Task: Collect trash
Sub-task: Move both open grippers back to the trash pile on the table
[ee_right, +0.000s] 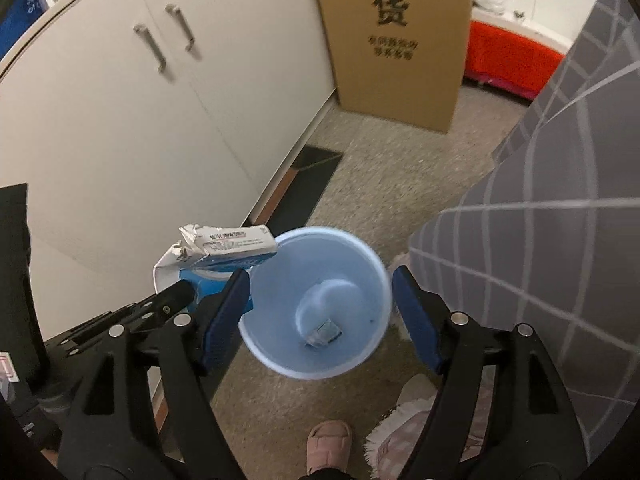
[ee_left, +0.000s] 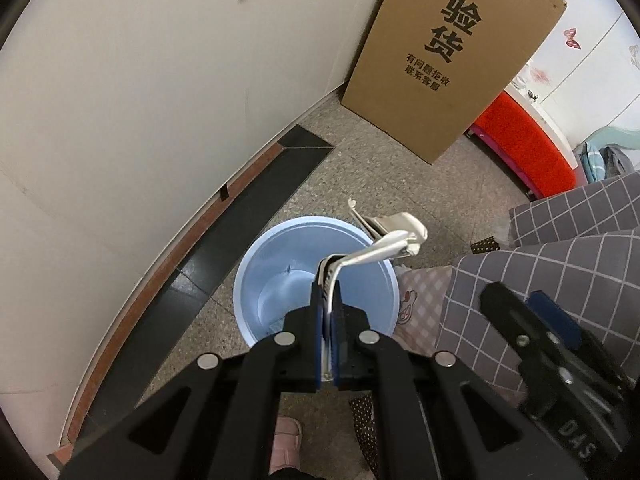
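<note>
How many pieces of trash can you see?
2. A flattened white-and-blue carton is pinched in the left gripper above the blue bin; a small wrapper lies at the bin's bottom. More could be hidden.

Black claws, blue pads, silver bolts, pink slipper

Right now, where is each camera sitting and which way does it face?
Left wrist: rides the left hand-held gripper, looking steeply down at the blue bin; jaws shut on a flattened carton; a slippered foot shows.
Right wrist: rides the right hand-held gripper, looking down into the bin; jaws open, nothing between them; a slipper shows.
Shared: bin, carton, cardboard box, white cabinet.
</note>
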Action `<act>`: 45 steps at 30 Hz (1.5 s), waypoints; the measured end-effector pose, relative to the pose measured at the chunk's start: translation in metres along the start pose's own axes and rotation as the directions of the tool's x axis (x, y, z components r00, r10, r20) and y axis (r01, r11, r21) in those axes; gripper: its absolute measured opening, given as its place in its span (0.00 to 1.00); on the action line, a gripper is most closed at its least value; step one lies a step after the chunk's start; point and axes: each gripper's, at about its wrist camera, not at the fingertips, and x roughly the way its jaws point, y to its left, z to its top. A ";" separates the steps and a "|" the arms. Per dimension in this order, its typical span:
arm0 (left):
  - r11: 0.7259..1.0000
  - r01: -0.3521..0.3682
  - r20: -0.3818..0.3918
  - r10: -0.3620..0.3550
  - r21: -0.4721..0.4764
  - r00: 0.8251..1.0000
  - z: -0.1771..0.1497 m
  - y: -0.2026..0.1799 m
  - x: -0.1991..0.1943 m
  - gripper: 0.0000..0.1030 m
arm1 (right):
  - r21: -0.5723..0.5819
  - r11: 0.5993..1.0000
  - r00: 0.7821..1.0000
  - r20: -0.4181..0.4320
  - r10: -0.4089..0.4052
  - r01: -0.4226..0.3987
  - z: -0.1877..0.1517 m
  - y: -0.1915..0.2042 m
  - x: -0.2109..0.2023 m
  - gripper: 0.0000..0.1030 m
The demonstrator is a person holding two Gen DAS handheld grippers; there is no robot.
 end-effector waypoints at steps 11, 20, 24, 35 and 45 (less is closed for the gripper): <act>0.999 0.010 0.036 -0.009 -0.039 0.999 0.009 0.003 -0.023 0.61 | 0.077 0.995 0.995 0.078 0.055 -0.061 0.010 -0.007 -0.029 0.74; 0.997 -0.048 0.129 0.056 -0.064 0.990 -0.005 0.029 -0.087 0.63 | 0.080 0.983 0.984 0.077 0.160 -0.166 0.012 0.019 -0.061 0.74; 0.995 -0.055 0.200 0.070 -0.082 0.977 -0.013 0.039 -0.138 0.63 | 0.071 0.964 0.963 0.094 0.251 -0.258 0.013 0.043 -0.096 0.74; 1.000 -0.002 0.436 -0.007 0.021 0.900 -0.038 -0.012 -0.281 0.67 | -0.001 0.965 0.925 0.286 0.250 -0.261 0.011 0.042 -0.247 0.75; 0.945 0.118 0.401 -0.240 0.306 0.884 -0.083 -0.162 -0.308 0.67 | 0.152 0.981 0.907 0.419 0.049 -0.123 -0.017 -0.092 -0.338 0.75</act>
